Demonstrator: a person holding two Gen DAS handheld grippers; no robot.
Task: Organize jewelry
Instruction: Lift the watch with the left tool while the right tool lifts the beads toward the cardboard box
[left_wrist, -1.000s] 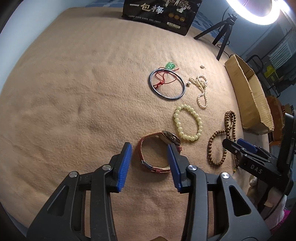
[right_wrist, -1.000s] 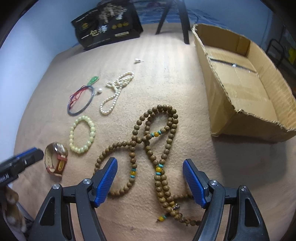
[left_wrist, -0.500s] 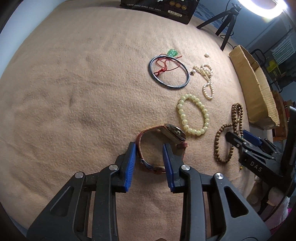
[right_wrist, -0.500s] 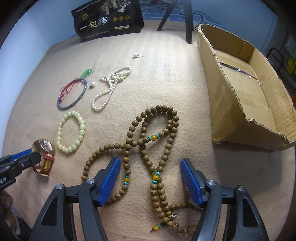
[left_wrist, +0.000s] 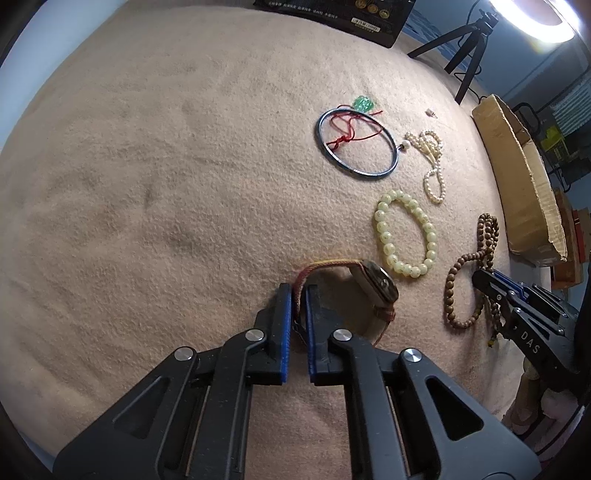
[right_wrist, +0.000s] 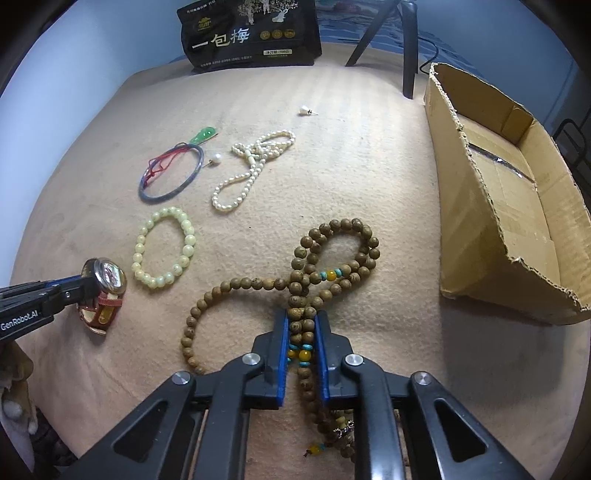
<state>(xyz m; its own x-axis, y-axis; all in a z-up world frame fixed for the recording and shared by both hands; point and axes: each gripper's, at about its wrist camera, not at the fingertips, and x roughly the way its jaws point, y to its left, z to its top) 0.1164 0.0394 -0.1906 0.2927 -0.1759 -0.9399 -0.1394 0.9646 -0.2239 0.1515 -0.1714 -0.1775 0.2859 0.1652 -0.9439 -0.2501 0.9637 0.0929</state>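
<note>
My left gripper (left_wrist: 298, 295) is shut on the red-and-yellow strap of a wristwatch (left_wrist: 373, 284) lying on the tan cloth (left_wrist: 166, 203). The watch also shows in the right wrist view (right_wrist: 105, 284), with the left gripper (right_wrist: 79, 286) at it. My right gripper (right_wrist: 302, 321) is shut on the strands of a long wooden bead necklace (right_wrist: 332, 254) with turquoise and amber beads. That necklace (left_wrist: 465, 280) and the right gripper (left_wrist: 480, 277) show at the right of the left wrist view.
A pale green bead bracelet (right_wrist: 164, 253), a blue bangle (right_wrist: 171, 173) with red cord and green pendant, a pearl necklace (right_wrist: 251, 166) and a small pearl stud (right_wrist: 306, 110) lie beyond. An open cardboard box (right_wrist: 509, 206) stands right. A black packet (right_wrist: 251, 33) and tripod legs (right_wrist: 408, 48) stand at the back.
Both grippers moved forward and down and closed: the left on the watch strap, the right on the wooden bead necklace strands.
</note>
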